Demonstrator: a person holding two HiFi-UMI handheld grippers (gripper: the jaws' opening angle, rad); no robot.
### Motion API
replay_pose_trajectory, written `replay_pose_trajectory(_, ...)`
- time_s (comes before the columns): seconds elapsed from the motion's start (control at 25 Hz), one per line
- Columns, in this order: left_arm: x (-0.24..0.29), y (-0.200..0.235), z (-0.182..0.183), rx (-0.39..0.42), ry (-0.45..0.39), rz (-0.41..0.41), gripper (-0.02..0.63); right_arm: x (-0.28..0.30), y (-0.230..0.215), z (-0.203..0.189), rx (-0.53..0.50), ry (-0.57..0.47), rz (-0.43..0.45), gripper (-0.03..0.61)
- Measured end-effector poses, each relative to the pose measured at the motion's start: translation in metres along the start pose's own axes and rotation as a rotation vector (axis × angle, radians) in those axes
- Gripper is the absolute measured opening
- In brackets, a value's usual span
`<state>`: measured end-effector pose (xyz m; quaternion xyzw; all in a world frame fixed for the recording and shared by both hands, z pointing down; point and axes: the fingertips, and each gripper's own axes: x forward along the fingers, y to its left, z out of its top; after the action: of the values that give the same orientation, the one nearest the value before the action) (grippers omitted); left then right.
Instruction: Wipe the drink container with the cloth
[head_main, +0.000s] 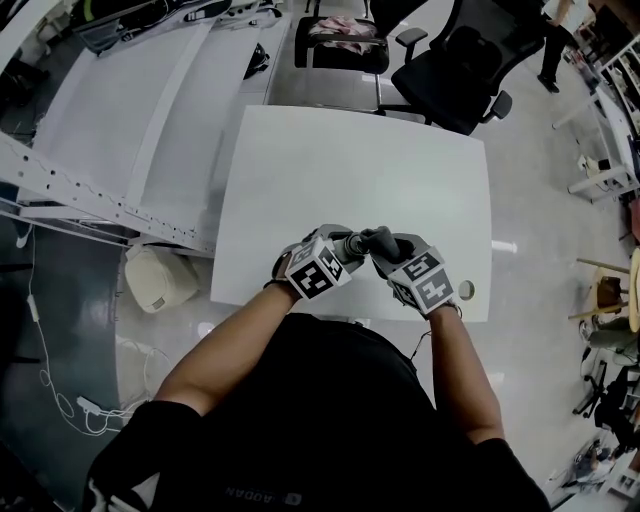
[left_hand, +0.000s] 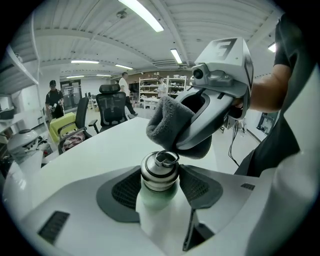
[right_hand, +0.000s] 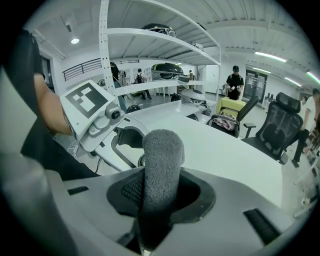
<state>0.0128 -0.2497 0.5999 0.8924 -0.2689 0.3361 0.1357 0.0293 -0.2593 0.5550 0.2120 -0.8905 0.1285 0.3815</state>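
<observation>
Here, jaws tight: left gripper (left_hand: 160, 186) on drink container (left_hand: 159, 171), right gripper (right_hand: 161, 194) on cloth (right_hand: 162, 155).

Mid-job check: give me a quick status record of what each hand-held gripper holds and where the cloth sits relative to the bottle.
left hand-held gripper: shut on pale drink bottle with ringed metal cap
right hand-held gripper: shut on grey fleecy cloth
cloth vs bottle: close above the cap; contact unclear
location: both held over the near edge of the white table

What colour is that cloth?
The cloth is dark grey, seen best in the right gripper view.
</observation>
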Motion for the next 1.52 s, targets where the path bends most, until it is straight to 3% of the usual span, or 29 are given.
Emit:
replay_pose_trajectory(0.24,0.001,0.000,0.002,-0.007,-0.004,-0.025,0.249,-0.007,-0.007,-0.028,-0.029,0.070,-0.047,0.112)
replay_pose_trajectory(0.44,0.000,0.008,0.001,-0.056,-0.024,-0.040,0.249,-0.011,-0.005,-0.039,-0.035,0.062,-0.073,0.112)
replay_pose_trajectory(0.6,-0.004,0.021,0.005,-0.170,-0.073,-0.051,0.249,-0.010,0.007,-0.038,-0.061,0.044,-0.057,0.112)
replay_pose_trajectory(0.72,-0.007,0.031,0.003,-0.278,-0.102,-0.061,0.249,0.000,0.020,-0.036,-0.135,0.071,-0.032,0.112)
replay_pose_trajectory(1.0,-0.008,0.055,0.004,-0.479,-0.144,-0.085,0.247,0.033,0.039,-0.021,-0.532,0.207,-0.063,0.112)
replay_pose_trajectory(1.08,-0.012,0.062,0.008,-0.532,-0.158,-0.087,0.247,0.042,0.041,-0.020,-0.602,0.234,-0.079,0.112)
replay_pose_trajectory(1.32,-0.014,0.078,0.001,-0.687,-0.180,-0.095,0.247,0.058,0.038,-0.009,-0.651,0.220,-0.152,0.112)
replay_pose_trajectory(1.52,-0.017,0.086,-0.007,-0.771,-0.187,-0.105,0.245,0.072,0.041,-0.016,-0.666,0.238,-0.148,0.112)
